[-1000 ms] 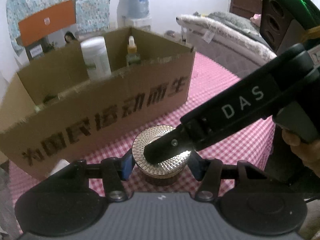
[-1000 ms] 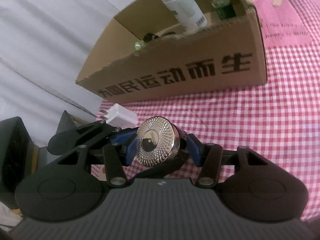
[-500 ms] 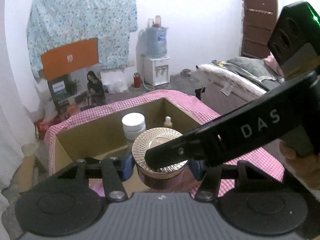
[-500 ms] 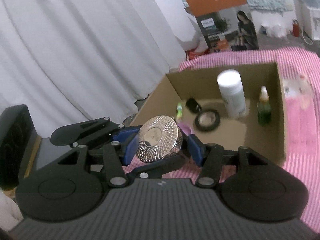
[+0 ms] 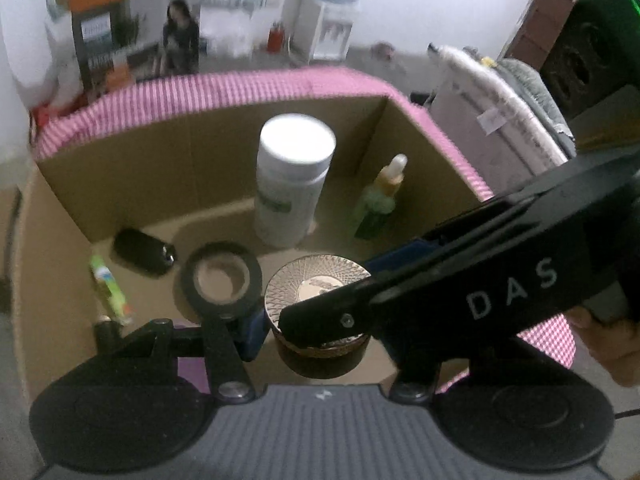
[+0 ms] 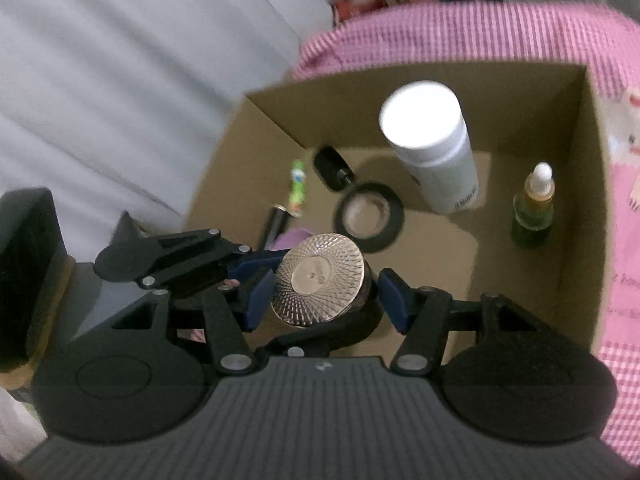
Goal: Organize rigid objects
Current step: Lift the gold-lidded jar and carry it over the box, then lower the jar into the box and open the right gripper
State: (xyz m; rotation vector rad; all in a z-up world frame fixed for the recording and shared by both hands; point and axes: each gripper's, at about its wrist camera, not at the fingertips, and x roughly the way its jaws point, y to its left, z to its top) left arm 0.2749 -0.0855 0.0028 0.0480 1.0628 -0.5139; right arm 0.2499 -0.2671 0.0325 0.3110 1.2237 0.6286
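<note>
White capital letters "DAS" are showing on the black arm of the right tool, which is reaching in from the right across the left wrist view. Green printing on the white bottle beyond the tool is showing too blurred to read. Dark print on the pink cloth of the surface, to the right of the tool in the right wrist view, is likewise not coming through legibly.

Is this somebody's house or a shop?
Most likely a home, a lived-in room. A bed with bedding sits at the right, a water dispenser stands by the far wall, and the cardboard box rests on a table with a pink checked tablecloth.
</note>
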